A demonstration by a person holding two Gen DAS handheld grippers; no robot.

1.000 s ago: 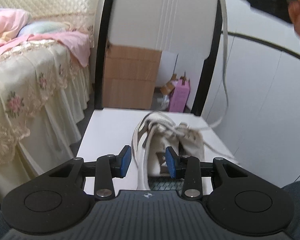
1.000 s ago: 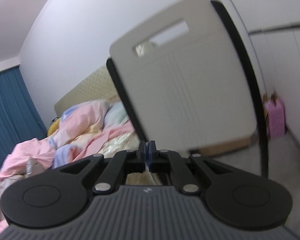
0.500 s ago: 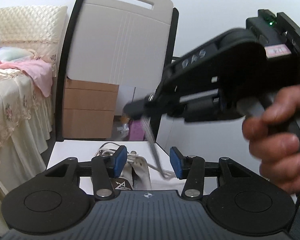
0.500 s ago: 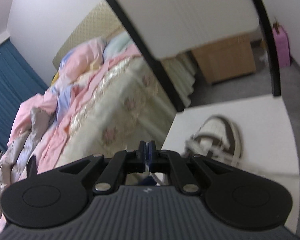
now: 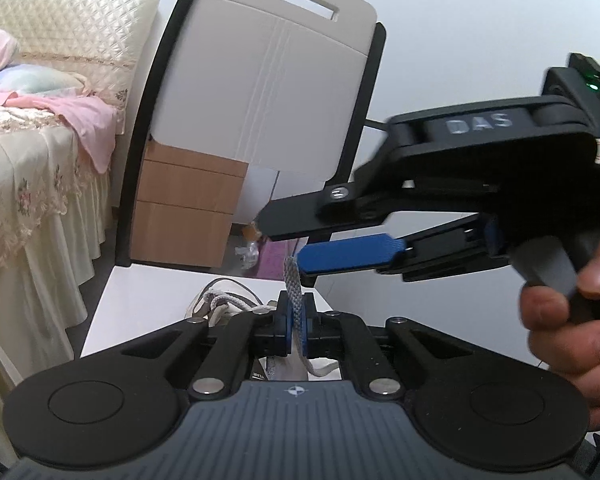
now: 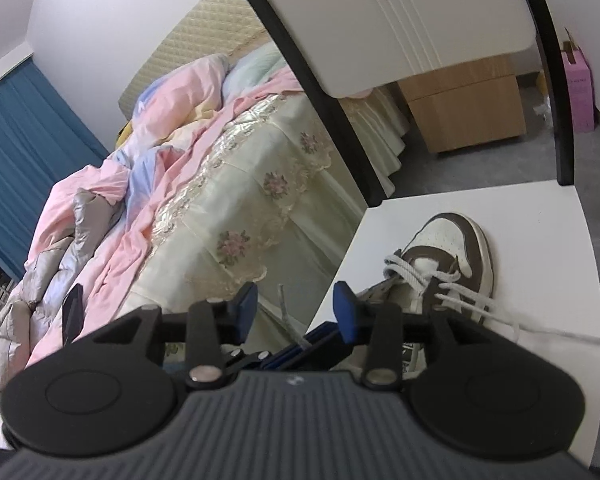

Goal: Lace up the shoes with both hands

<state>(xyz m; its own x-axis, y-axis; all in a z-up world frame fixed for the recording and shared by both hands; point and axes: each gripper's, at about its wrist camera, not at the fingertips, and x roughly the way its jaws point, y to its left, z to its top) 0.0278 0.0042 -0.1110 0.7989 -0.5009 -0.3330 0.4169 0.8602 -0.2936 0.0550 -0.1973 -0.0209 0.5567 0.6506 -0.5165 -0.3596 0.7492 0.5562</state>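
Observation:
A white and brown shoe (image 6: 448,256) lies on the white chair seat (image 6: 540,240), its laces loose; in the left wrist view the shoe (image 5: 220,304) is mostly hidden behind my fingers. My left gripper (image 5: 296,322) is shut on the grey-white shoelace (image 5: 292,280), whose end sticks up above the pads. My right gripper (image 5: 282,242) hovers just above that end, and its jaws are opening. In the right wrist view the lace end (image 6: 285,312) stands free between the spread fingers of the right gripper (image 6: 295,304), touching neither pad.
The chair's white back (image 5: 268,80) with black frame rises behind the seat. A bed with pink bedding (image 6: 160,160) is to the left. A wooden drawer unit (image 5: 184,208) and a pink box (image 6: 578,88) stand on the floor beyond. A person's hand (image 5: 572,312) holds the right gripper.
The left gripper has closed on the lace. The right gripper came down beside the left one with the lace, then opened and let it go.

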